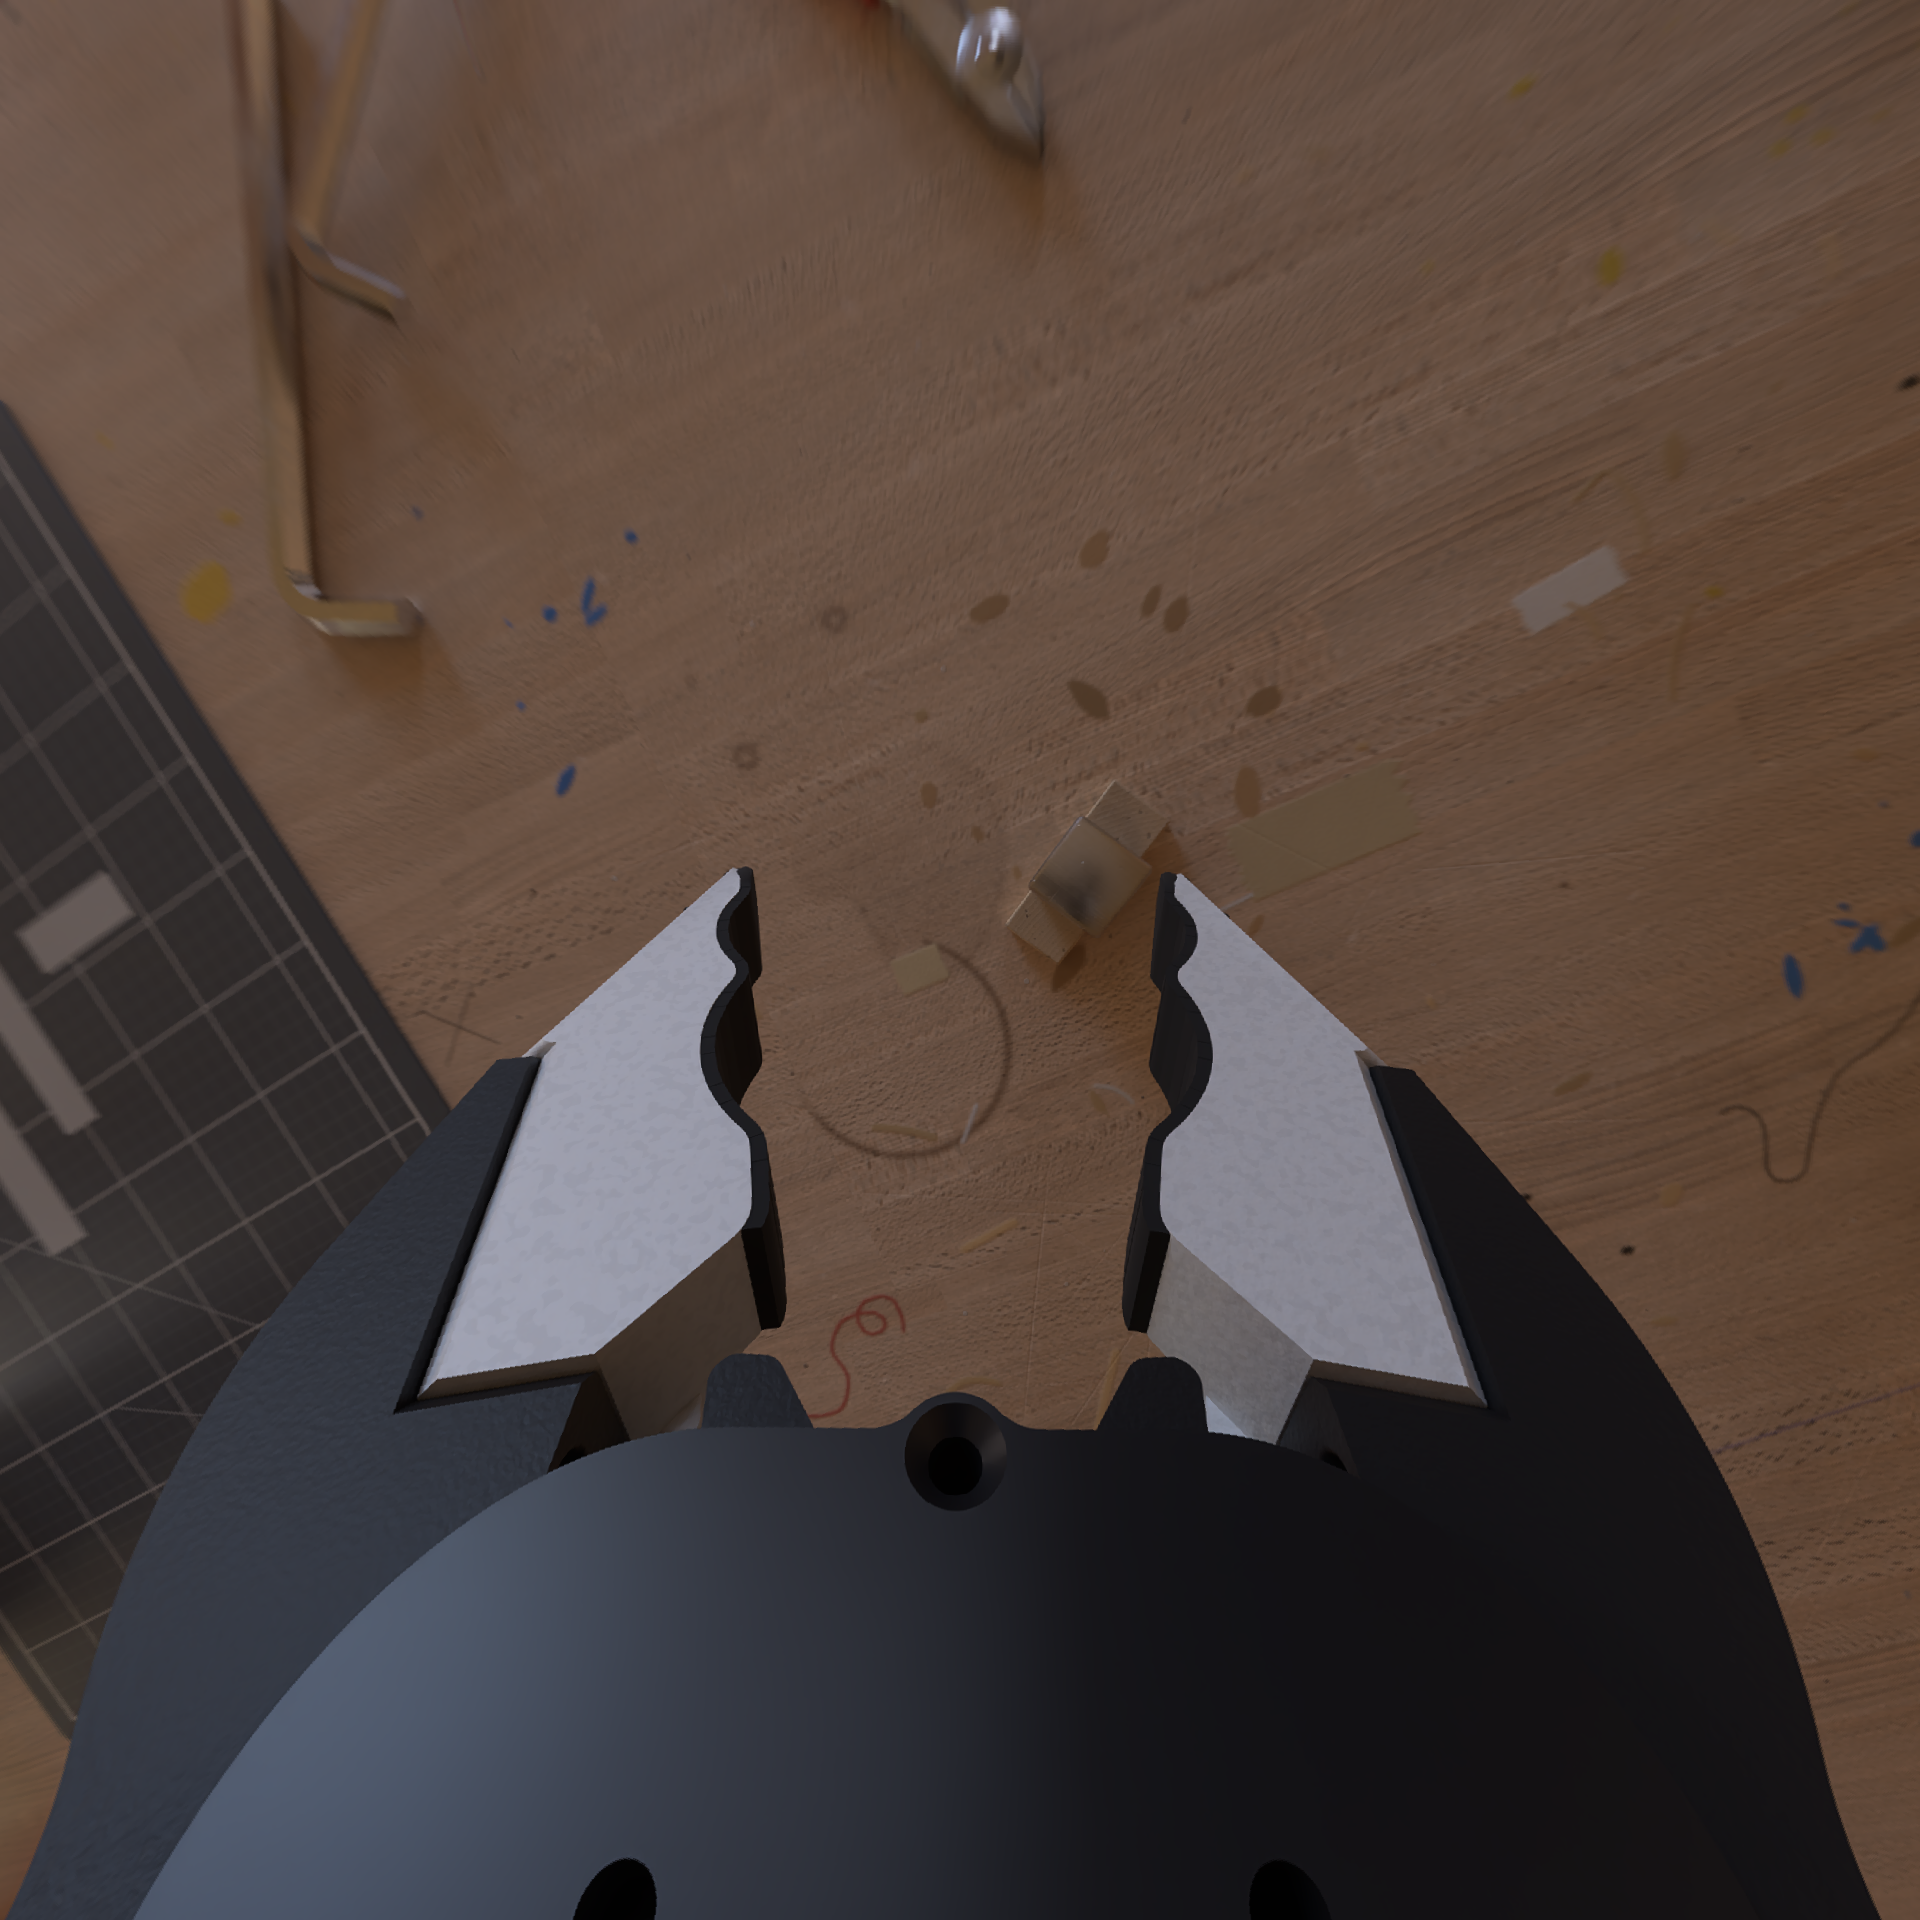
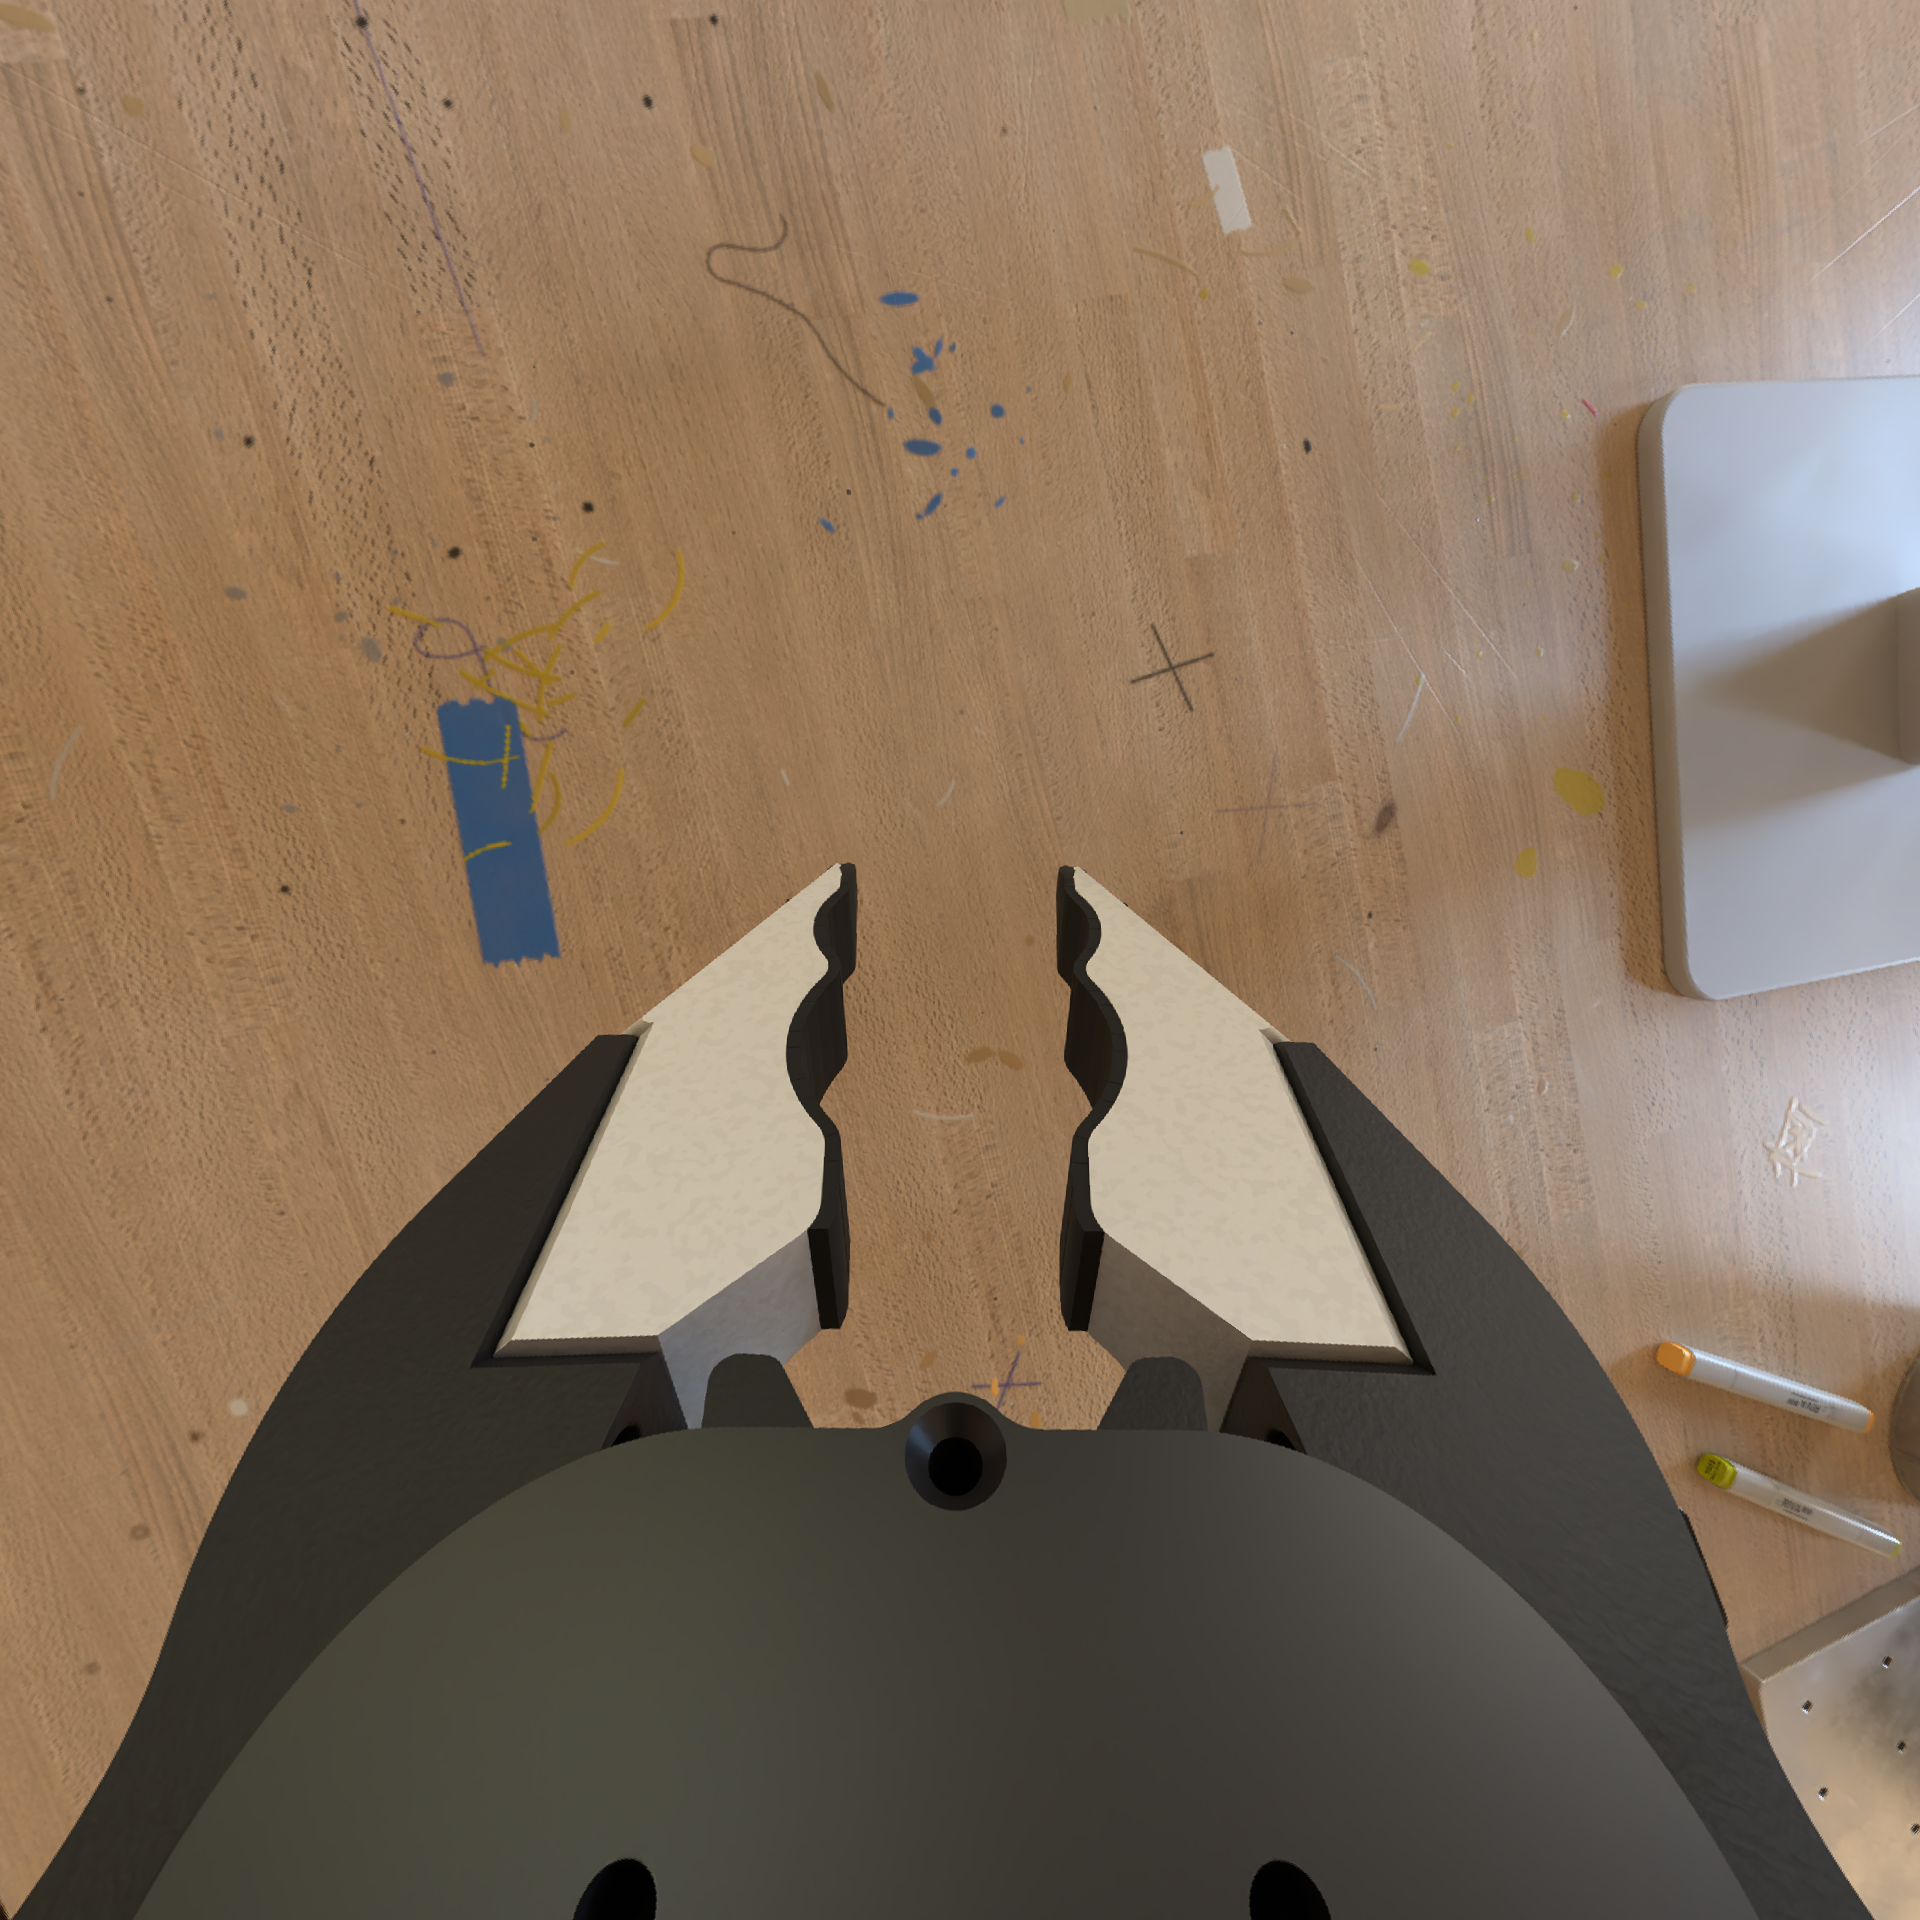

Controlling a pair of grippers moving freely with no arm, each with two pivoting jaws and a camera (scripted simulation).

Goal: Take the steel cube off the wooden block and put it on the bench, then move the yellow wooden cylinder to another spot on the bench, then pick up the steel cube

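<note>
My left gripper (image 1: 956,883) hangs high above the bench (image 1: 1351,416) with its jaws wide apart and nothing between them. My right gripper (image 2: 954,878) is also empty, its jaws at a middle width, over a bare part of the bench.

The steel cube (image 1: 1086,883) sits on the wooden block (image 1: 1122,821), just left of my left gripper's right fingertip in the picture, and far below it. So I judge the first step is not yet done.

What could go wrong: the cube is small and shiny, and the block under it is narrow. If I come down a little off centre, one finger may hit the cube or push the block, and the cube can slide off. If I close too low, I may pinch the block together with the cube. The cube stands turned against my jaws, so flat contact is not sure; it may twist out of the grip.

What I cannot make out: I do not find the yellow cylinder with certainty. A small round shape (image 1: 1067,971) lies near the block's near end, but I cannot tell if this is it. The far part of the left view is blurred; bent metal pieces (image 1: 343,613) and a round shiny thing (image 1: 987,47) are there, unclear. A grid mat (image 1: 156,1039) is cut off at the left edge. In the right view, a grey plate (image 2: 1787,623), two markers (image 2: 1766,1387) and a metal piece (image 2: 1849,1714) are cut off at the right.
</note>
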